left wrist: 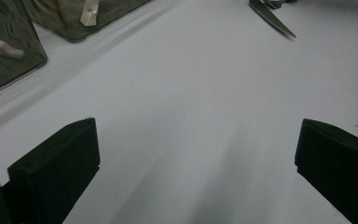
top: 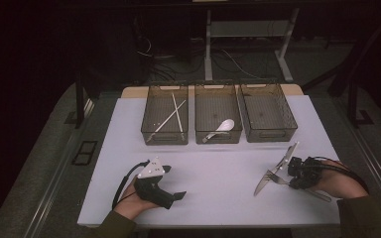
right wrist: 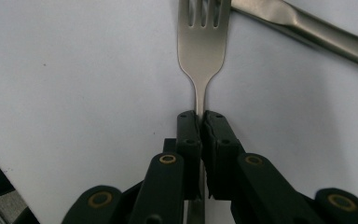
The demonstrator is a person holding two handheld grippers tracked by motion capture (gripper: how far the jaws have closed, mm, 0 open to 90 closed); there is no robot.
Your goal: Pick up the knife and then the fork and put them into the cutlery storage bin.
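My right gripper (right wrist: pixel 200 122) is closed on the handle of the silver metal fork (right wrist: pixel 202 42), pads pressing from both sides; in the high view it lies near the table's 4 o'clock corner. My left gripper (left wrist: pixel 196 154) rests at about 7 o'clock with its jaws wide apart and nothing between them.

I judge the work as sorting cutlery into the three dark mesh bins at 12 o'clock. The left bin (top: pixel 164 113) already has the pale chopsticks (top: pixel 171 116), the middle bin (top: pixel 218 113) has the white ceramic spoon (top: pixel 220 129), and the right bin (top: pixel 268 112) looks empty. The fork and the steel table knife (top: pixel 274 169) just beside it are left to do.

Whether the fork is lifted off the white table (top: pixel 218 183) or only gripped, I cannot tell. Its tine tips are cut off in the right gripper view, and the room behind the table is too dark to read
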